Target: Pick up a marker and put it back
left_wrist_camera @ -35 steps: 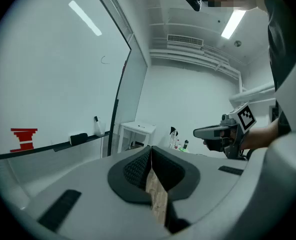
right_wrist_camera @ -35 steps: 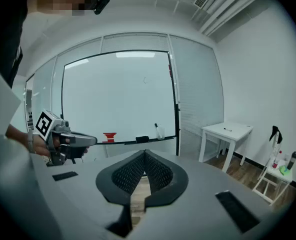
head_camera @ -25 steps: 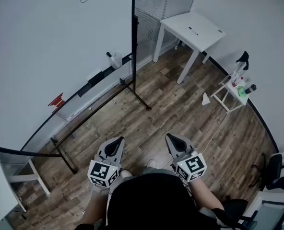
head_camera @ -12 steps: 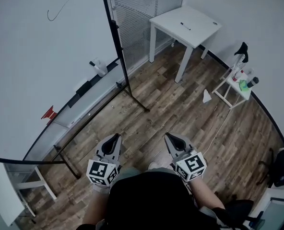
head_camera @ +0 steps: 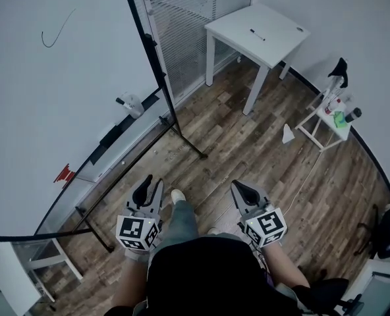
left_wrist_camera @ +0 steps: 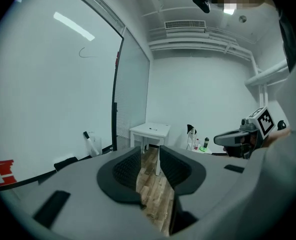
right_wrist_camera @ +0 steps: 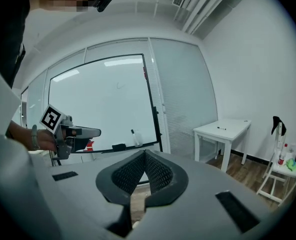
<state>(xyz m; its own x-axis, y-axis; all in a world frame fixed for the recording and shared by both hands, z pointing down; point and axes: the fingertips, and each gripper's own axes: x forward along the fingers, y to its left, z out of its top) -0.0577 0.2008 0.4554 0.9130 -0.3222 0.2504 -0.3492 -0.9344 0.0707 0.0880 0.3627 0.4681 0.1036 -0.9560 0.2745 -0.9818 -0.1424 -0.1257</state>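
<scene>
Head view has both tools down low by the person's body, over the wood floor (head_camera: 248, 150), nowhere near anything they could grab yet. The marker (head_camera: 256, 34) I'd bet on is the dark one lying flat on the white worktop (head_camera: 274, 45) in the far corner, well apart from both tools.

Left tool (head_camera: 150, 184): its jaws are opening right now, with only floor planks showing through the gap, so it's got nothing. Right tool (head_camera: 240, 188): tips pinched together, also empty.

So I'd call this the walk-up stage, with no pick started. To do it well:
- get right up to the worktop before reaching
- come down from above with the jaws straddling the barrel crosswise, not along it
- pinch near the middle so it doesn't swing
- keep the pads just off the worktop so they don't skid and flick the marker away

On the views: only the head view gives the room layout, with the whiteboard (head_camera: 50, 97) on the left and the worktop further off. It's pretty useless for jaw state though. The left gripper view is what shows the gap between its pads, and the right gripper view shows its own tips meeting. The right gripper view also catches the left tool side-on in front of the whiteboard. Both gripper views show the marker as a tiny dark sliver on the worktop, too small to tell which way the cap points.
</scene>
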